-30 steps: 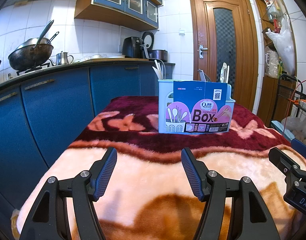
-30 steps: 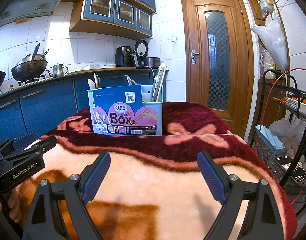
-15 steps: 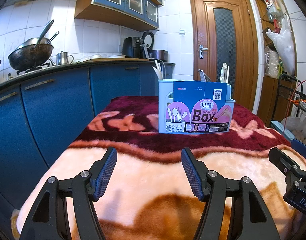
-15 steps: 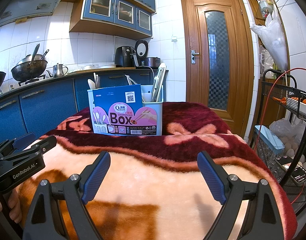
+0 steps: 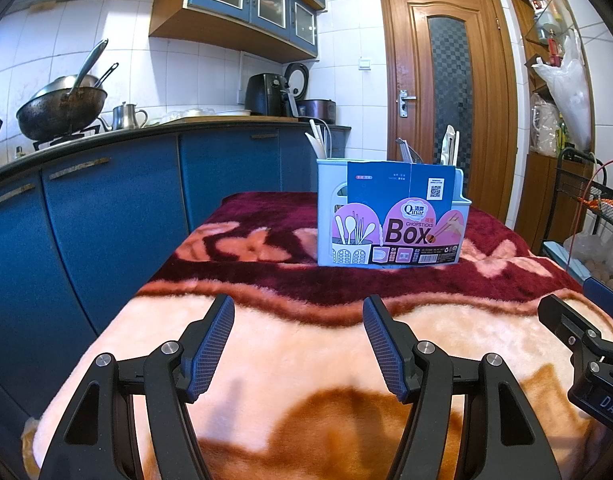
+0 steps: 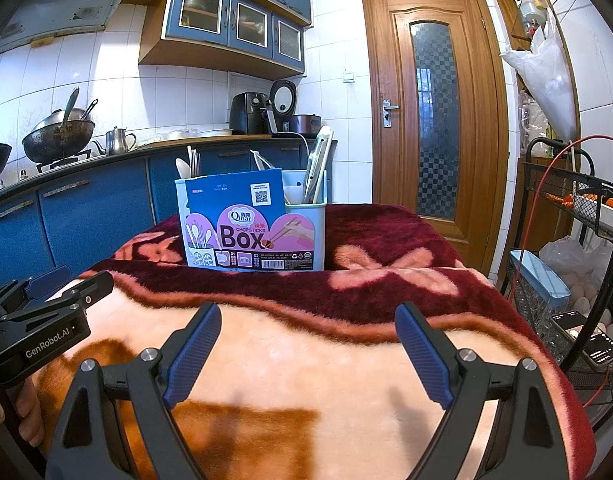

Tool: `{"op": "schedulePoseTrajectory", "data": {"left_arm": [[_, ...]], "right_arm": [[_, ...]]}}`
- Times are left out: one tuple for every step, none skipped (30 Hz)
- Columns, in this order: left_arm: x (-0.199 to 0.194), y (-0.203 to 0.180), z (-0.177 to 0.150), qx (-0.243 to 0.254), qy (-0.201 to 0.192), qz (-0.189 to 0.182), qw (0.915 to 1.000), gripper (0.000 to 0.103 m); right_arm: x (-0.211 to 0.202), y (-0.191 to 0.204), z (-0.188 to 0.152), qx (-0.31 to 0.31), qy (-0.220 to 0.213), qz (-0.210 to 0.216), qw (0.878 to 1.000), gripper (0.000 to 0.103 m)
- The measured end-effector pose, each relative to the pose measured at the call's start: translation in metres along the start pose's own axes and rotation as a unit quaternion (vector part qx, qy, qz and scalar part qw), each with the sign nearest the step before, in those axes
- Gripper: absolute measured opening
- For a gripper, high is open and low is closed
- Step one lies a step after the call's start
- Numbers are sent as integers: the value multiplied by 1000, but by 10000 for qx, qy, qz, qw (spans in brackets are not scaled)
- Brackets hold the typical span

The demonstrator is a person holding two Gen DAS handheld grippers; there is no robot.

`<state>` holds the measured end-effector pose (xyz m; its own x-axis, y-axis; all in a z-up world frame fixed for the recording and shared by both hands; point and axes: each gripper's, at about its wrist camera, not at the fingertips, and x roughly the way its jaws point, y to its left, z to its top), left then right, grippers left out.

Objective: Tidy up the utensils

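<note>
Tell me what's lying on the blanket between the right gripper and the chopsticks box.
Nothing: in the right wrist view, only bare blanket stretches from the open right gripper to the chopsticks box. The left wrist view shows the same.

I see no change between the earlier pictures and now: my left gripper (image 5: 298, 314) and right gripper (image 6: 308, 322) keep the same place and opening, and the utensil box (image 5: 392, 218) has not shifted.

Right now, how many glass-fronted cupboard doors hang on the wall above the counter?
3 glass cupboard doors, side by side above the counter: left, middle, right. Solid blue doors sit above them; more may be hidden.
</note>
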<state>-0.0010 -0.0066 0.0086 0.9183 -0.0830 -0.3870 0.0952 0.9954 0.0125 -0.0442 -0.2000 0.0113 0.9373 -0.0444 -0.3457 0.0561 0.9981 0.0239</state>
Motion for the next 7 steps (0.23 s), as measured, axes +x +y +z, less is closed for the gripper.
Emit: {"op": "schedulePoseTrajectory", "data": {"left_arm": [[0,0,0,-1,-2,-2,10000,68],[0,0,0,-1,-1,-1,10000,68],[0,0,0,-3,0,0,10000,68],[0,0,0,-5,0,0,10000,68],[0,0,0,-5,1,1,10000,68],[0,0,0,-6,2,1,10000,68],[1,0,0,-8,7,2,10000,68]], "right_arm": [[0,0,0,0,0,0,10000,91],[0,0,0,1,1,1,10000,91],[0,0,0,1,1,1,10000,91],[0,0,0,1,1,0,10000,91],[0,0,0,1,2,2,10000,91],[0,0,0,2,0,0,10000,91],[0,0,0,3,-1,2,10000,91]]}}
